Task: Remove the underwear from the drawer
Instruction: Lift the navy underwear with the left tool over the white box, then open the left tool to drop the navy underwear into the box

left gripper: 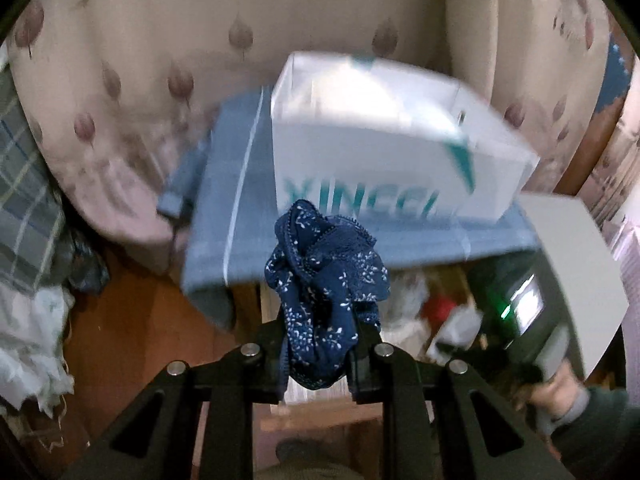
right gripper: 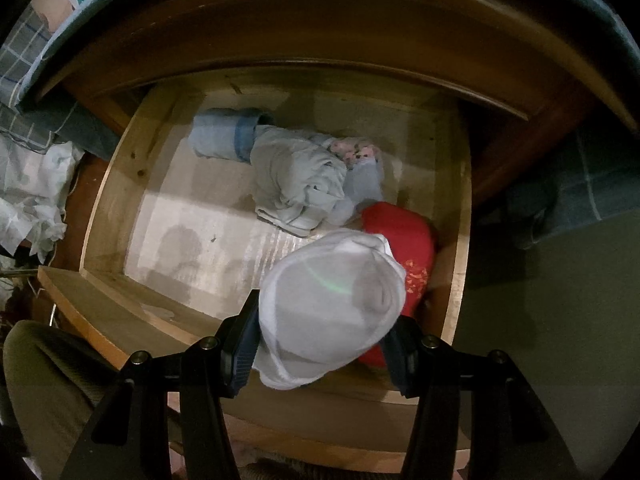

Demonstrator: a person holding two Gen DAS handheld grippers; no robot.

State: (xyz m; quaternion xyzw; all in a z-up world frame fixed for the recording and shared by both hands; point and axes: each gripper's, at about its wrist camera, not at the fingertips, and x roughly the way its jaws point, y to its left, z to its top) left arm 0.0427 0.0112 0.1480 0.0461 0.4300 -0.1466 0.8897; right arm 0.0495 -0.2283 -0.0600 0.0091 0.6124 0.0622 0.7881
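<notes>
My left gripper [left gripper: 320, 344] is shut on a bunched navy underwear with white flecks [left gripper: 326, 280] and holds it up in the air in front of a white box. My right gripper [right gripper: 320, 344] is shut on a rolled white underwear [right gripper: 332, 304] and holds it over the open wooden drawer [right gripper: 116, 184]. In the drawer lie a red underwear [right gripper: 404, 236], a pale grey-blue bundle [right gripper: 296, 176], a light blue roll [right gripper: 224, 136] and a small floral piece [right gripper: 356, 150]. The right gripper's body and my hand show in the left wrist view [left gripper: 532, 320].
A white box with teal letters [left gripper: 384, 136] stands on a blue cloth-covered top [left gripper: 236, 216] above the drawer. Leaf-patterned curtains [left gripper: 132, 60] hang behind. Crumpled white cloth [right gripper: 32, 188] and plaid fabric [left gripper: 24, 200] lie at the left. The wooden cabinet front [right gripper: 320, 32] overhangs the drawer's back.
</notes>
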